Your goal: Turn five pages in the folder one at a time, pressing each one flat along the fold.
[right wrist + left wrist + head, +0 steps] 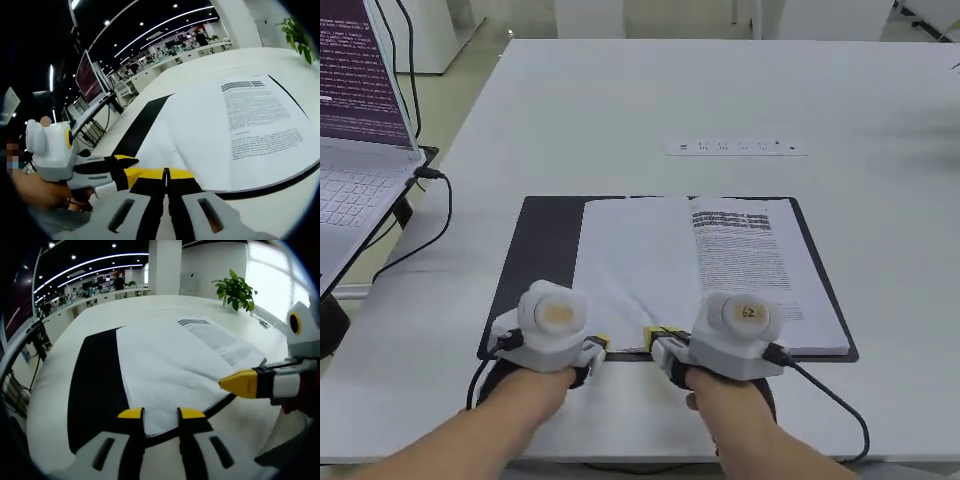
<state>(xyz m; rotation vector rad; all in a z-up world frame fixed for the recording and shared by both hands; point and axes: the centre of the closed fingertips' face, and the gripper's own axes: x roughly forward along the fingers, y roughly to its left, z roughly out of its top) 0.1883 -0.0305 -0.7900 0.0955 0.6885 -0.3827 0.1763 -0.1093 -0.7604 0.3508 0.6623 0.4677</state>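
Observation:
A black folder (pixel 535 260) lies open on the white table. Its left page (pixel 635 265) is blank and its right page (pixel 745 250) carries printed text. Both grippers sit at the folder's near edge, tips pointing toward each other. My left gripper (pixel 598 343) is open in the left gripper view (pixel 161 414), its yellow tips either side of the blank page's near edge (pixel 165 390). My right gripper (pixel 655 337) is shut (pixel 166 174), its tips together at the page's bottom edge, and I see nothing held between them. The printed page (pixel 260 115) lies flat ahead of it.
An open laptop (pixel 350 150) stands at the left edge of the table, with a black cable (pixel 435 225) trailing toward the folder. A white strip with sockets (pixel 735 148) lies beyond the folder. A potted plant (pixel 235 290) stands far off.

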